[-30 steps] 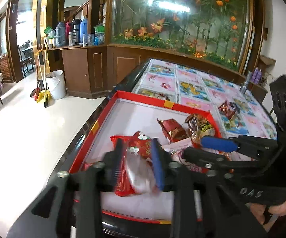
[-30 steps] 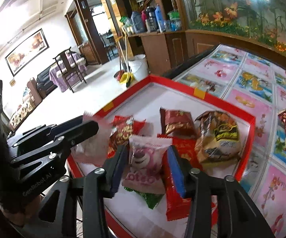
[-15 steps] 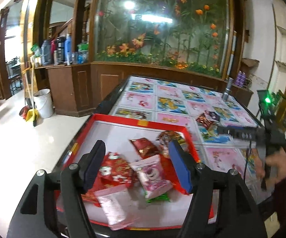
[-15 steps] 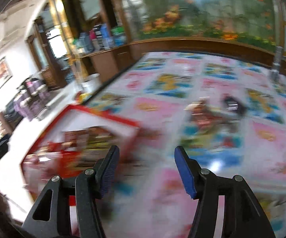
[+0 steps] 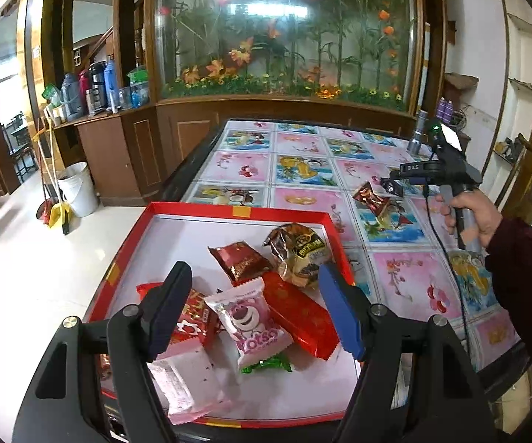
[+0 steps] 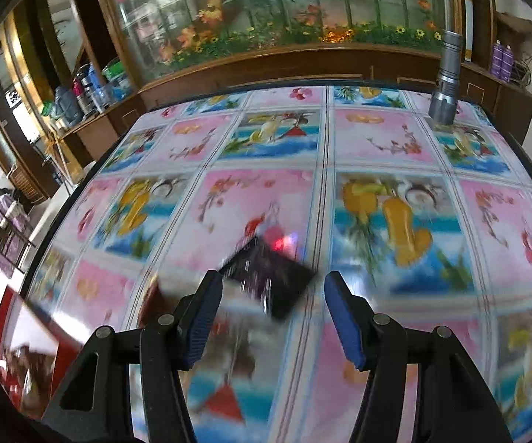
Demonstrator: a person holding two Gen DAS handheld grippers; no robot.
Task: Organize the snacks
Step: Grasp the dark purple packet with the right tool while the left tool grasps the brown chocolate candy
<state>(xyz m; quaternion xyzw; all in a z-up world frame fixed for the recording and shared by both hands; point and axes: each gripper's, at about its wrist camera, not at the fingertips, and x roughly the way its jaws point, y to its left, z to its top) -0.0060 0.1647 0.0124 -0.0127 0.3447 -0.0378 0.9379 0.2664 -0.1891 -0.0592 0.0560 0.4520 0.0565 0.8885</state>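
A red-rimmed tray [image 5: 243, 211] holds several snack packets, among them a pink bear packet [image 5: 247, 323], a red bar [image 5: 299, 315] and a pale pink packet [image 5: 184, 380]. My left gripper [image 5: 254, 315] is open and empty, raised above the tray's near end. My right gripper [image 6: 271, 315] is open and empty over the table, with a dark snack packet [image 6: 269, 277] lying just ahead of its jaws; this view is blurred. In the left wrist view the right gripper [image 5: 393, 184] hovers by a dark red packet [image 5: 371, 199] on the table.
A grey metal flashlight [image 6: 445, 85] stands upright at the table's far right. The flowered table [image 6: 376, 147] has a black edge. A wooden cabinet with bottles [image 5: 92, 88], a white bucket [image 5: 77, 188] and a broom are on the left.
My left gripper let go of the pale pink packet in the tray, opened and pulled back. My right gripper released the bear packet and swung right to the dark packet on the table.
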